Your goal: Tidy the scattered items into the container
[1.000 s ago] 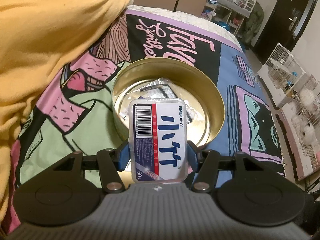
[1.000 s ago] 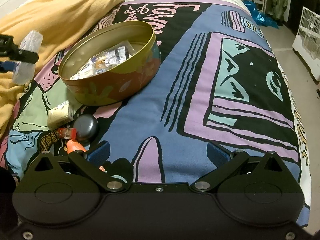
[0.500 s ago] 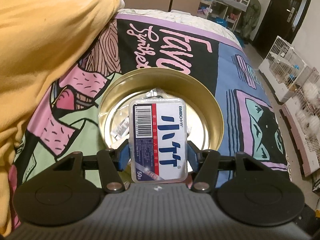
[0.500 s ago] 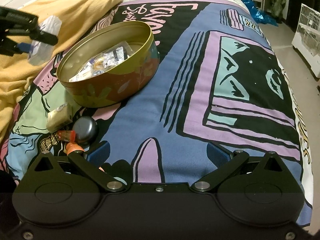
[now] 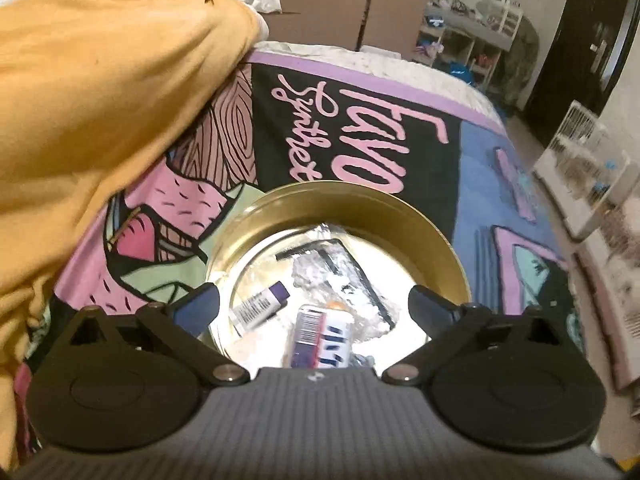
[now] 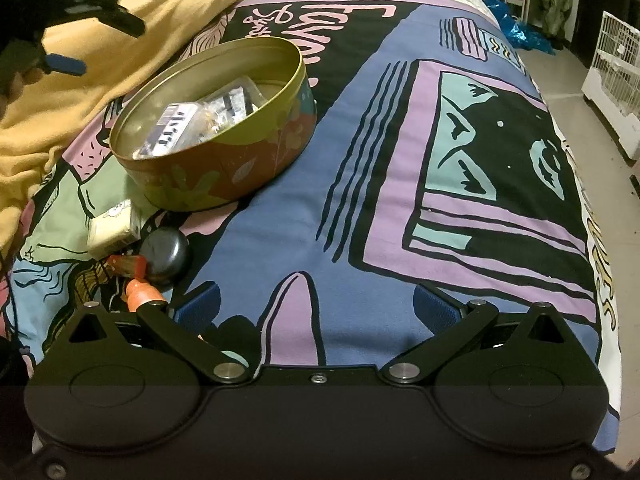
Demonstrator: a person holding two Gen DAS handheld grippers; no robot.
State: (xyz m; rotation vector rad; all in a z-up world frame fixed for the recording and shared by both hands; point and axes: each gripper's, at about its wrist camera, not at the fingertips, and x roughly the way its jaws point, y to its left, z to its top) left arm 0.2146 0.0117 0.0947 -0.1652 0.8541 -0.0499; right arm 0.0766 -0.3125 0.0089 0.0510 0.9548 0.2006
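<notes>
A round gold tin point(image 5: 436, 236) point(image 6: 224, 168) stands on the printed bedspread. Inside it lie a small white and blue box with a barcode point(image 5: 322, 334) point(image 6: 174, 122), a small tube with a purple end point(image 5: 260, 306) and crinkled clear packets point(image 5: 340, 276). My left gripper point(image 5: 314, 304) hovers over the tin's near rim, its jaws opening wide with nothing between them; the box lies loose below. The left gripper's fingers point(image 6: 64, 64) also show at the top left of the right wrist view. My right gripper point(image 6: 316, 306) stands open over the blue cloth, empty.
Left of the right gripper lie a cream packet point(image 6: 114, 226), a black round case point(image 6: 166, 254) and an orange item point(image 6: 140, 292). A yellow blanket point(image 5: 100, 100) is heaped at the left. The bed's edge drops to the floor at the right, by white cages point(image 6: 616, 76).
The left gripper moved forward over the tin, then opened, and the white and blue box dropped from its jaws into the tin. The right gripper kept still.
</notes>
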